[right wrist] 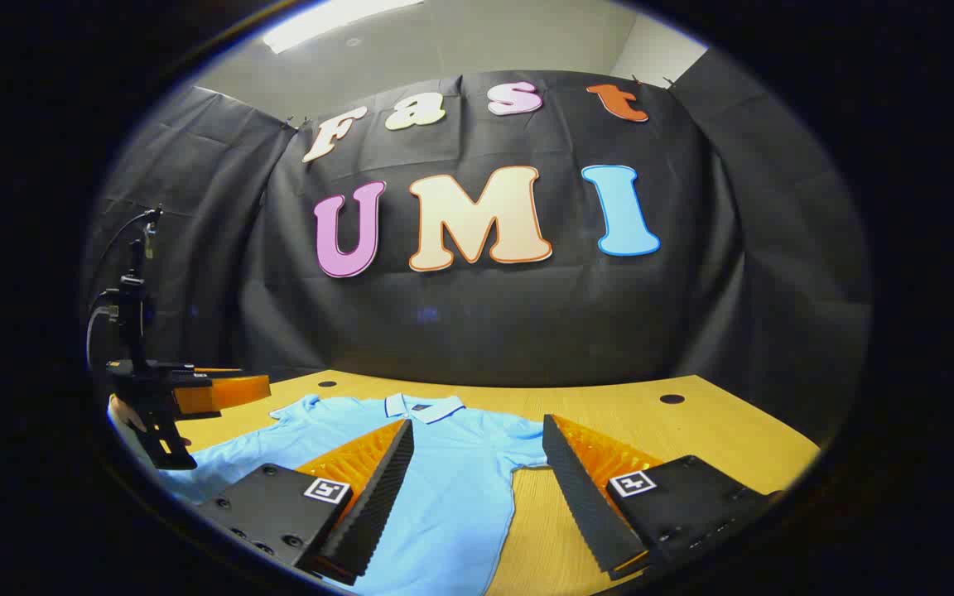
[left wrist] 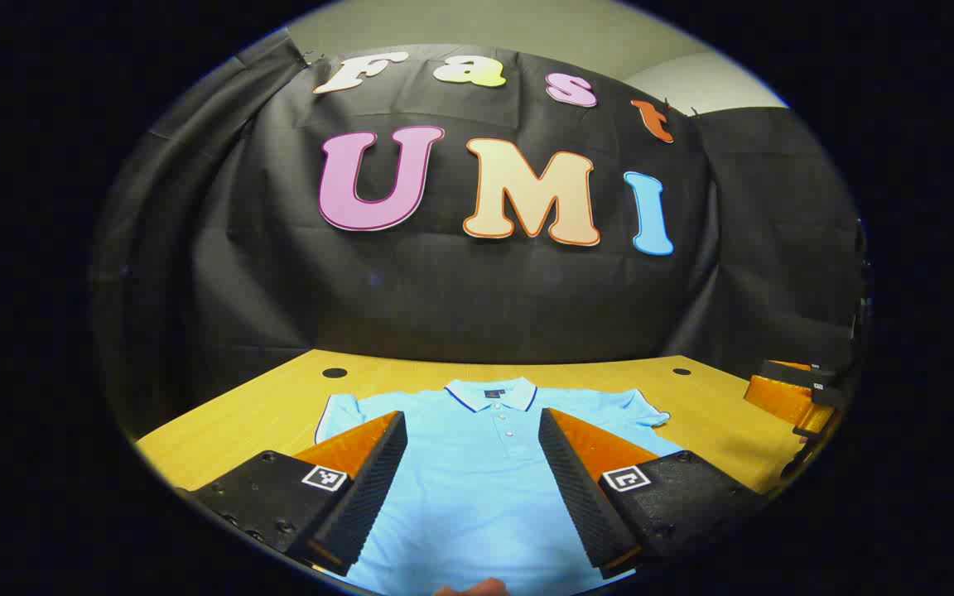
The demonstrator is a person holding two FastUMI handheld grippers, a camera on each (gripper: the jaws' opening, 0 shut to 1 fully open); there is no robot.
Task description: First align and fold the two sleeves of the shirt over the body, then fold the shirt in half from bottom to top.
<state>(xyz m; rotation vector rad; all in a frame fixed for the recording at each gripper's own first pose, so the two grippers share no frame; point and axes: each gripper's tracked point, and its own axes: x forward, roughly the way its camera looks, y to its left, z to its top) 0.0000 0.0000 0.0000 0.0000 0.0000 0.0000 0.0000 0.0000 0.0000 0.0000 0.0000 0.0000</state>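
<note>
Flat on the tabletop (left wrist: 278, 406) lies your shirt (left wrist: 485, 472), collar away from you, both sleeves spread, and both claws, left claw (left wrist: 473, 488) and right claw (right wrist: 477, 497), hover apart, each nearest its own sleeve.

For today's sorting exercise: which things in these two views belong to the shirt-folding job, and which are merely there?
Belong to the job:
light blue polo shirt, lying flat, sleeves unfolded
left gripper, open
right gripper, open

Merely there:
wooden table
holes in the tabletop
</note>
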